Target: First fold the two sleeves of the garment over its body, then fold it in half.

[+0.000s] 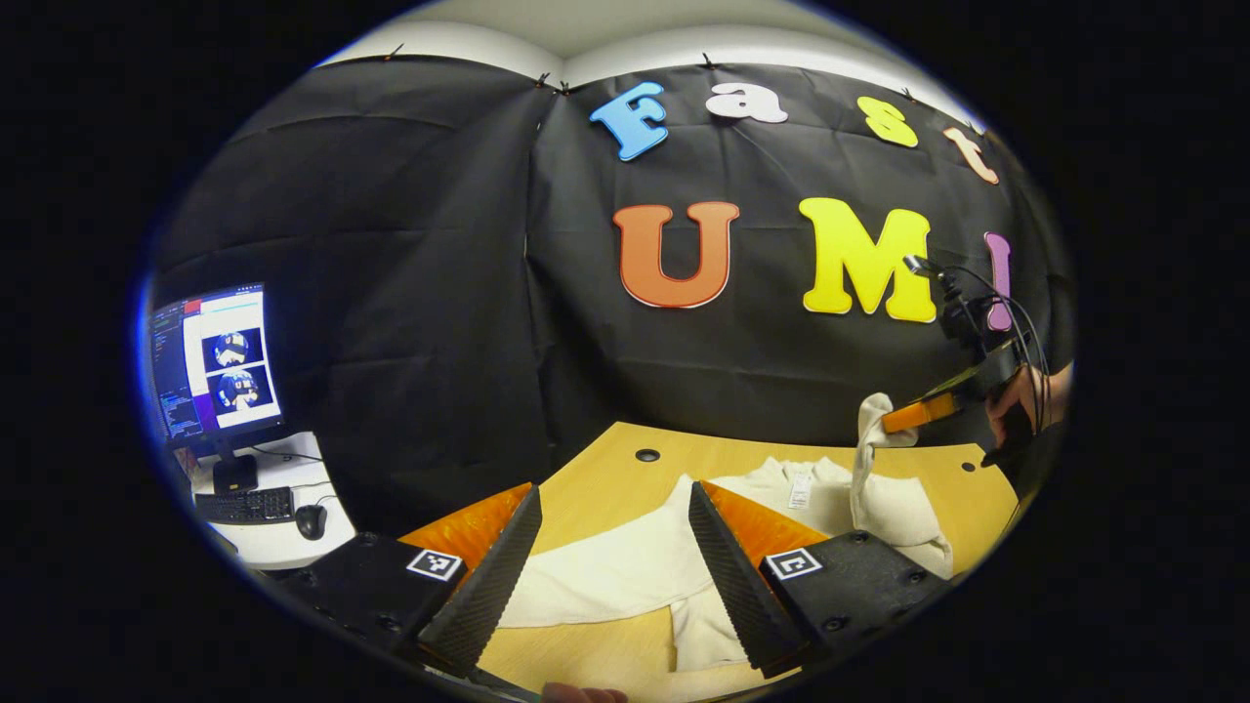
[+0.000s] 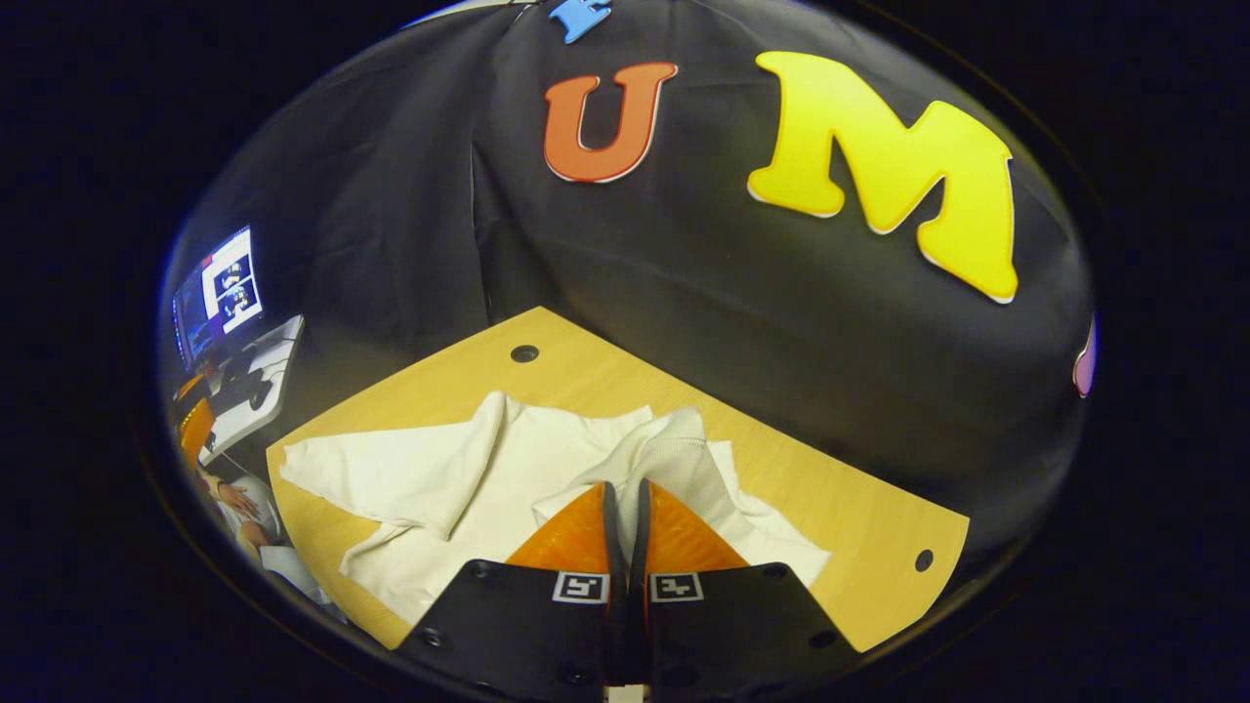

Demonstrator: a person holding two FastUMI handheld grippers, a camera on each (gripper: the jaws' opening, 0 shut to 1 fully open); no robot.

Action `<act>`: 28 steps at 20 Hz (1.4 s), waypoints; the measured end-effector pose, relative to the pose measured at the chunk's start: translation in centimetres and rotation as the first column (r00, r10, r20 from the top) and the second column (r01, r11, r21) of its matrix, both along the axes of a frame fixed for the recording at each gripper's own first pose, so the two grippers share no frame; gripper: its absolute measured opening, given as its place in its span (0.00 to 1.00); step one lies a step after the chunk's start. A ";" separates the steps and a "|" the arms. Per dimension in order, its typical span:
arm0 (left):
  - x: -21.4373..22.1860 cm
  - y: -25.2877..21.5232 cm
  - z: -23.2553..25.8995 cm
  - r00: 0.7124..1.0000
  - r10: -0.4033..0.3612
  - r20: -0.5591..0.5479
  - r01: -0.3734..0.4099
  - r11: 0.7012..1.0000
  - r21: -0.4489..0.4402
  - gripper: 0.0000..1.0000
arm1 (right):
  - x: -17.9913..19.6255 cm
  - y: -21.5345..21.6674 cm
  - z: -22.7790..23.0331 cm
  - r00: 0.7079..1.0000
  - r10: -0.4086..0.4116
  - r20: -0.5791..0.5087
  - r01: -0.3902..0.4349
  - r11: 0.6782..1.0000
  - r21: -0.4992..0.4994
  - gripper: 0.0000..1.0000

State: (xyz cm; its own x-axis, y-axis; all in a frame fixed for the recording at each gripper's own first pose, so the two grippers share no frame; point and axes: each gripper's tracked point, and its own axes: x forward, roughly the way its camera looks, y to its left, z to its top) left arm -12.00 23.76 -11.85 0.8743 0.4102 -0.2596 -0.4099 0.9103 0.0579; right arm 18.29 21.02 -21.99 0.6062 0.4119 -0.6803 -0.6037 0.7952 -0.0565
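A cream long-sleeved garment point(image 1: 781, 483) point(image 2: 508, 478) lies spread on the wooden table point(image 1: 596, 469) point(image 2: 586, 376). My left gripper point(image 1: 613, 493) is open, with its fingers on either side of the garment's left sleeve point(image 1: 605, 571) and a little above it. My right gripper point(image 2: 625, 485) is shut on the right sleeve point(image 2: 674, 439). In the left gripper view that gripper point(image 1: 913, 415), held by a hand point(image 1: 1016, 400), holds the right sleeve point(image 1: 869, 439) raised off the table. The left sleeve point(image 2: 391, 469) lies flat, stretched out to the side.
A monitor point(image 1: 220, 361), keyboard point(image 1: 244, 505) and mouse point(image 1: 311, 522) sit on a white side desk left of the table. The table has round holes point(image 1: 646, 455) point(image 2: 923, 560) near its corners. Black cloth walls close the back. A person's arm point(image 2: 239, 503) is at the far left.
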 end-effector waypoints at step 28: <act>-1.3 5.6 -6.8 0.989 0.114 -0.097 -0.120 0.991 -0.055 0.96 | 1.7 15.7 -7.9 0.991 0.132 0.019 -0.132 0.991 -0.007 0.52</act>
